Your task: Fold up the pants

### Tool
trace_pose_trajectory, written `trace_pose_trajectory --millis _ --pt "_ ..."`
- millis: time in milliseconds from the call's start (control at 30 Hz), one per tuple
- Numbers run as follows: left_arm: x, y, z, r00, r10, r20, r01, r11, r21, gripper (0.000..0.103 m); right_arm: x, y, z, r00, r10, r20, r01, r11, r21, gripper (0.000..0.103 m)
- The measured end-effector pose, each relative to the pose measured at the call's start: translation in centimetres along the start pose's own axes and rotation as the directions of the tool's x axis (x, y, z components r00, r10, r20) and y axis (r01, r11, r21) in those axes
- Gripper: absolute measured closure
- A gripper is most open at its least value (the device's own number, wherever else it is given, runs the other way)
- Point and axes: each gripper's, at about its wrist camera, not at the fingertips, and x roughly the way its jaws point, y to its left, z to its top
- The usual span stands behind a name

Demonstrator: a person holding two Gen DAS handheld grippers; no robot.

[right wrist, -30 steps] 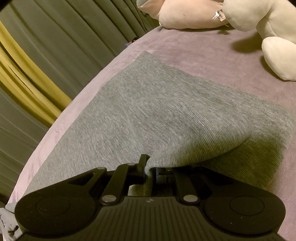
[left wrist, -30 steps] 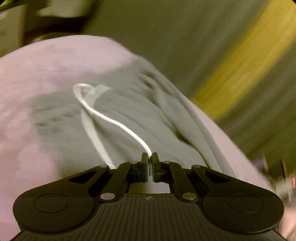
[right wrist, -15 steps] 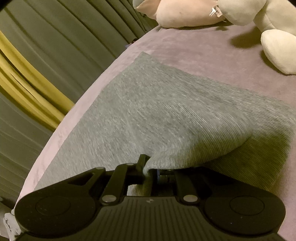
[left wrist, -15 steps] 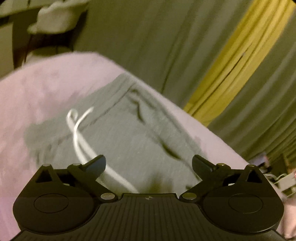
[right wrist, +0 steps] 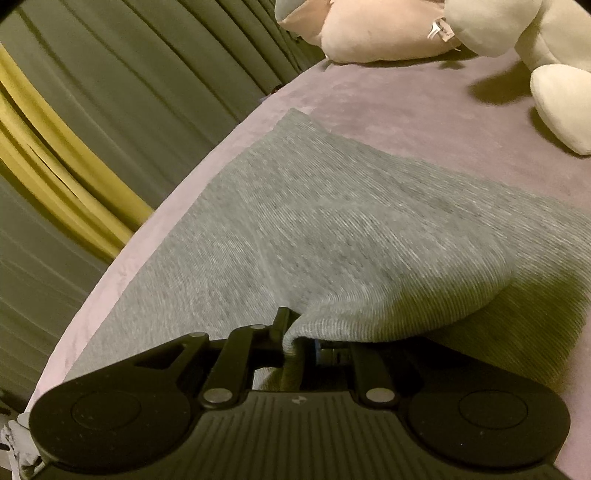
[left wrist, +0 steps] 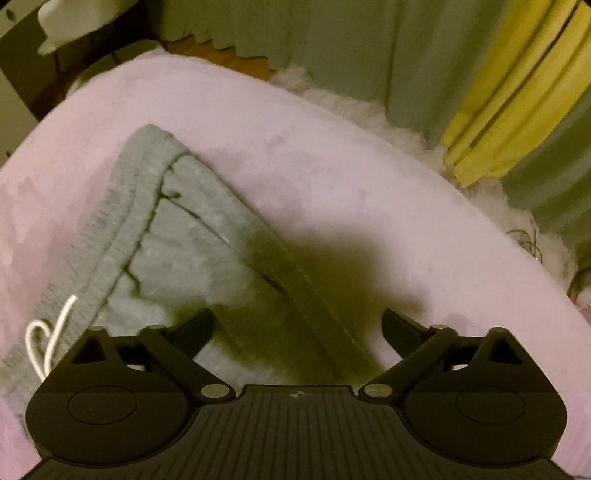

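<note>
One pair of grey pants (left wrist: 177, 236) is laid on the pink bed cover (left wrist: 332, 177), waistband end seen in the left wrist view w/ one white drawstring (left wrist: 48, 343) looped at the near left. In the right wrist view the leg fabric (right wrist: 332, 221) is spread toward the far end, one fold lifted off the layer beneath.

The right gripper (right wrist: 295, 332) is clenched on that raised fold of the pants; cloth is bunched btwn its fingers. The left gripper (left wrist: 297, 325) is released, jaws spread wide, nothing held, hovering above the waistband area w/ its shadow cast on the cloth.

Risks, as judged: w/ only one side gripped, the lifted layer may be dragged askew and the fold set crooked. The thin pinch could slip if pulled fast. The drawstring may be trapped inside the fold. The pants lie near the left edge of the bed, so cloth could be pulled over it.

Counted beyond: two plush toys, one pink (right wrist: 369, 33) and one cream (right wrist: 554, 74), at the far right; green curtains (right wrist: 147, 74) w/ one yellow curtain (left wrist: 517, 92) behind.
</note>
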Motion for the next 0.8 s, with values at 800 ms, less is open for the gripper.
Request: trace_pose_trajectory --millis 800 --pt "-5.7 19.6 -18.6 0.946 -0.272 0.179 0.289 0.954 -0.081 0.085 -9.2 -0.4 3.6 0.996 0.007 0.092 -0.005 1.0 -0.022 0.096"
